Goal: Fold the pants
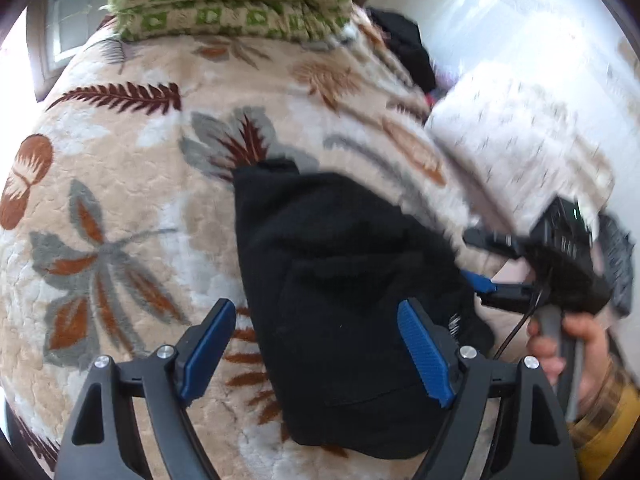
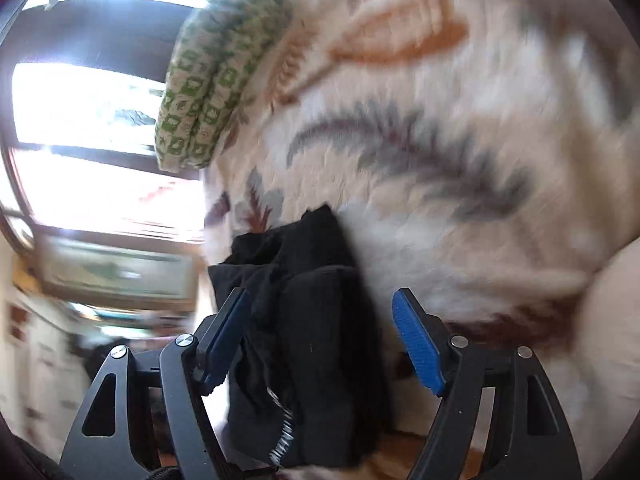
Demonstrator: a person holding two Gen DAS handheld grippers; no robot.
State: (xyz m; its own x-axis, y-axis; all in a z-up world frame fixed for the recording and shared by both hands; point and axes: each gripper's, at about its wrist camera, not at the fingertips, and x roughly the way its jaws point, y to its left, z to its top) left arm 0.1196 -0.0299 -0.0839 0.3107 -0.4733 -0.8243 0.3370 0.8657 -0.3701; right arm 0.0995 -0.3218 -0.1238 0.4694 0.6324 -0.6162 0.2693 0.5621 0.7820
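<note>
On a leaf-print blanket [image 1: 132,184] spread over a bed, black pants [image 1: 344,288] lie folded into a compact bundle, its long axis running away from the left wrist camera toward a green-patterned pillow [image 1: 228,4] at the far edge. The left tongs [image 1: 316,354] hover spread wide just above the bundle's near end: the left pad sits over bare blanket beside the cloth, the right pad over the cloth itself, neither pressing on it. To the right, the right tongs [image 1: 486,264], held in a person's hand [image 1: 568,344] with a plaid cuff, stand just beside the bundle's right edge and appear clear of it. From the right wrist view the right tongs [image 2: 320,344] are parted with the pants [image 2: 304,344] lying between the pads, untouched by either; no grip is evident. Both tools are near, the left more squarely over the bundle, so any final tuck or lift looks likeliest to start from its near end. Motion blur smears the right-hand tool and much of the blanket [image 2: 480,200] in the right wrist view. The bundle's lower edge is cut off behind the tong frames, and how many layers it holds cannot be made out.
</note>
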